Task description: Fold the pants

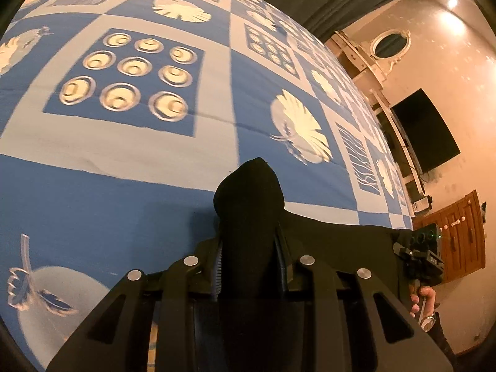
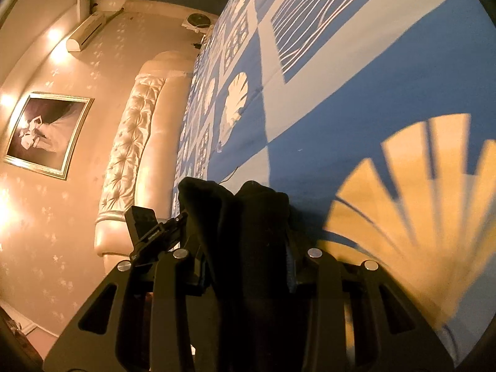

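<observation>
Left claw: the left gripper (image 1: 249, 248) is pinched on a bunch of black cloth, which sticks up between its two fingers.
Right claw: the right gripper (image 2: 248, 248) is also pinched on black cloth, and two soft lumps of it poke out past the fingers.
Pants: the black pants (image 1: 248, 217) are held at both ends by the two claws. In the left wrist view a band of the dark cloth is seen running off to the right, toward the other gripper (image 1: 426, 254). The pants (image 2: 245, 226) are held up just over the bed cover.
Where the pants are: over the near edge of the bed, close above the blue and white cover; it cannot be told if any part is touching it.
Bed cover: a blue bedspread (image 1: 124, 192) with pale squares, round rings, shells and wavy lines is spread flat. The same bedspread (image 2: 387, 71) fills the right side of the right wrist view.
Hand: a hand (image 1: 423, 302) with a watch is seen on the handle of the right tool.
Room: a padded headboard (image 2: 133, 142), a framed picture (image 2: 46, 135) and a wall air unit (image 2: 86, 32) are seen on one side. A dark screen (image 1: 424, 130), an oval mirror (image 1: 390, 43) and a wooden cabinet (image 1: 462, 241) are seen on the other.
</observation>
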The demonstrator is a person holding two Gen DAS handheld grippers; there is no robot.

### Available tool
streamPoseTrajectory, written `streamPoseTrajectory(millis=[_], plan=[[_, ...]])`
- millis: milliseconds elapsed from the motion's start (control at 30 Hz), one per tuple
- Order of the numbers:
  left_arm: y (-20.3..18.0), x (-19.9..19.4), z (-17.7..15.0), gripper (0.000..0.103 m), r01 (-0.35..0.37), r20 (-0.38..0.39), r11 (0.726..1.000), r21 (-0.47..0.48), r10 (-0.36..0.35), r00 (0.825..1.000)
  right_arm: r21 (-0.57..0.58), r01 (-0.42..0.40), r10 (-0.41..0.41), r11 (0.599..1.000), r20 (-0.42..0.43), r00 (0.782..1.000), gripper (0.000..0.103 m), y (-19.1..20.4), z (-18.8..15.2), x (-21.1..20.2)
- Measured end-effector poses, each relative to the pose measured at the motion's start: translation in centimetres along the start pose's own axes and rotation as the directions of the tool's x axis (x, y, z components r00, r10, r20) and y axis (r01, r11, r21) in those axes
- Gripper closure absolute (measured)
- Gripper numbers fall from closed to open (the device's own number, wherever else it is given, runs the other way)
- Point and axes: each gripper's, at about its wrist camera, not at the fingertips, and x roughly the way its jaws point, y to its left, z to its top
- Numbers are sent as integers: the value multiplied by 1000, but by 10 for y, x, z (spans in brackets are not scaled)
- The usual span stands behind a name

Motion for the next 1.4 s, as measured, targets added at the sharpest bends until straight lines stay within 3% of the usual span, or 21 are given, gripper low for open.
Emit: streamPoseTrajectory(millis=[533, 1400], plan=[[38, -16, 11, 76, -1, 17, 999, -43, 2, 1000, 11, -19, 19, 1000, -18, 1000, 69, 17, -2, 40], [45, -17, 13, 76, 5, 18, 999, -46, -4, 1000, 15, -20, 20, 1000, -18, 1000, 69, 23, -4, 51]])
